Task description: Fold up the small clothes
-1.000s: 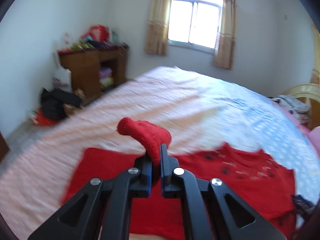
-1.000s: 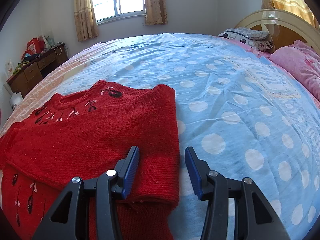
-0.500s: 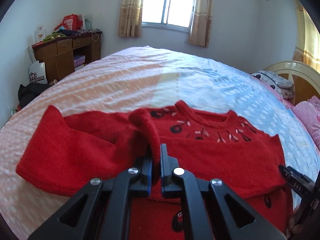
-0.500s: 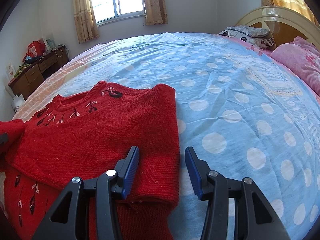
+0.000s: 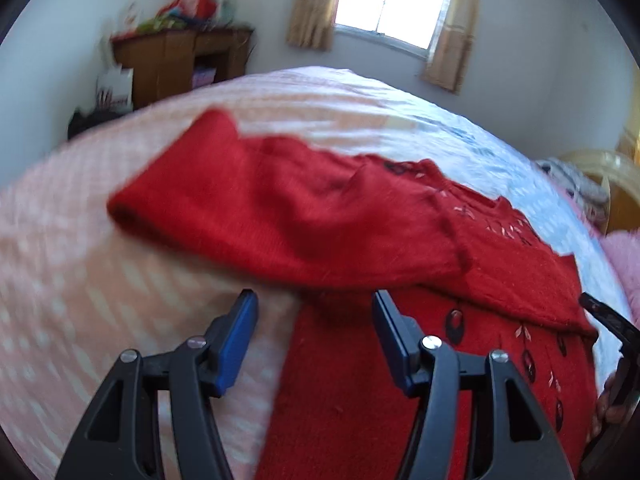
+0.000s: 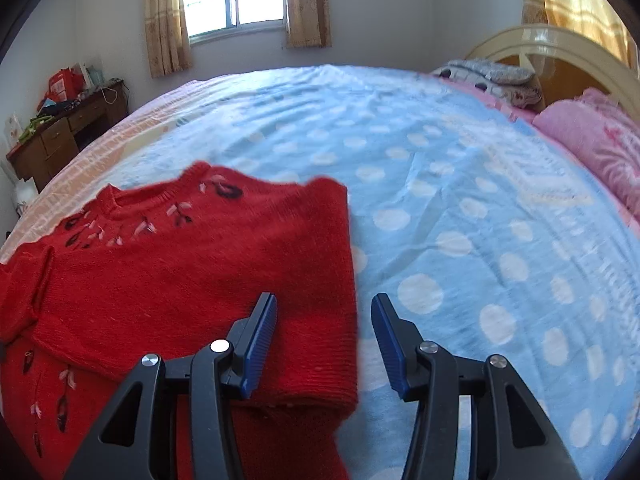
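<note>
Lying across the bed (image 6: 460, 184), a red knitted embroidered sweater (image 6: 192, 264) is seen, neckline toward upper left; left gripper (image 5: 314, 320) jaws just opened, right gripper (image 6: 324, 320) parted, both empty.

Daylight from window (image 5: 394, 8), glare there; left view motion-blurred; fisheye edges bent

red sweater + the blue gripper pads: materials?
Red embroidered sweater: looks knitted wool or acrylic, matte and fuzzy; ribbed hem and knit rows show. Blue pads on the right gripper: probably moulded rubber or plastic, with fine ridges on their faces; which one is unclear.
</note>
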### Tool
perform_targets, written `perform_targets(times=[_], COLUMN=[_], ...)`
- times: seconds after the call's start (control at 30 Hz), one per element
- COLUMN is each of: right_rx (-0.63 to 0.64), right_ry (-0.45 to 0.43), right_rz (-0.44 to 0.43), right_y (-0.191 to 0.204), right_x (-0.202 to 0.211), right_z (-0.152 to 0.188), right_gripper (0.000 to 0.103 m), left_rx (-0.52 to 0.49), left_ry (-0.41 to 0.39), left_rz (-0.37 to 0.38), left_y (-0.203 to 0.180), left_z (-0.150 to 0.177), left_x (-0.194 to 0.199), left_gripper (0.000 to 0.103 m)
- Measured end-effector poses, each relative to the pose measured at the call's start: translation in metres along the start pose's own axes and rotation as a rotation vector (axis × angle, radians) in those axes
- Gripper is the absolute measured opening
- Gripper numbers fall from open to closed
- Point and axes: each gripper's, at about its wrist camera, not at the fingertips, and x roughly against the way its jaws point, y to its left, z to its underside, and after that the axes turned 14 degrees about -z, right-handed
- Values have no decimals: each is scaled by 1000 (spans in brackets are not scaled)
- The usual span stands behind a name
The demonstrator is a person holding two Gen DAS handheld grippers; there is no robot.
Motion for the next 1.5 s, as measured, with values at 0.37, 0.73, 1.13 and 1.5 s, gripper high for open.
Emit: perform_targets(times=[0.37,0.73,1.13,1.5], right_rx=[76,270,356,285], right_ry=[111,219,-49,-260], right_rz=[-497,-497,-481,-264], right_y=[146,228,214,113], right_x=[-22,-76,19,86], right_z=[-22,-2,-75,-116], right_gripper=[51,17,9,9], left_rx=[-26,-4,-8,-23], left_ry=[-58,-81,-83,-80], left_rz=[-7,42,34,11], left_y=[-14,-7,-10,-12], left_z=[6,10,11,11], left_x=[-2,-3,-2,-2], left_gripper=[72,78,79,79])
